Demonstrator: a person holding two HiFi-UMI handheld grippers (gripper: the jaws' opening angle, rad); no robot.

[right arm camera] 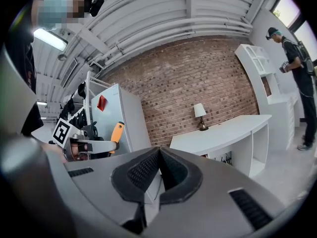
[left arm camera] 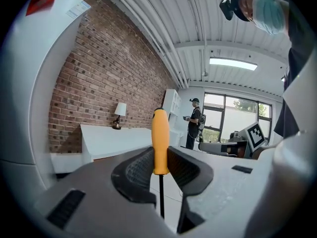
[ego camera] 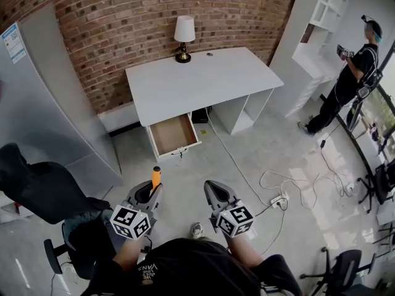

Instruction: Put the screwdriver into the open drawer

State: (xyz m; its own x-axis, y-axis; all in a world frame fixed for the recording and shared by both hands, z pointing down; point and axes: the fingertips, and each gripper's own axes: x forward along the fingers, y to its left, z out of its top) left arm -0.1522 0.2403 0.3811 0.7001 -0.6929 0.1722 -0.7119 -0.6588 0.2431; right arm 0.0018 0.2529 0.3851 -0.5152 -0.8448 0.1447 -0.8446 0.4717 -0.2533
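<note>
Screwdriver [left arm camera: 160,142] is clamped upright in left gripper [ego camera: 150,195], frame centre; right gripper [ego camera: 215,190] closed, empty.

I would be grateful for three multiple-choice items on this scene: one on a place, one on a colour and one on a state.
1. Where does the lamp stand?
A. on the desk
B. on the floor
C. on a chair

2. What colour is the handle of the screwdriver?
A. blue
B. orange
C. green

3. In what state is the right hand-held gripper?
A. shut on the screwdriver
B. wide open
C. shut, empty

Answers:
1 A, its base rests near the desk's back edge.
2 B, orange shows between the jaws of the left hand-held gripper.
3 C, its jaws meet with nothing between them.
</note>
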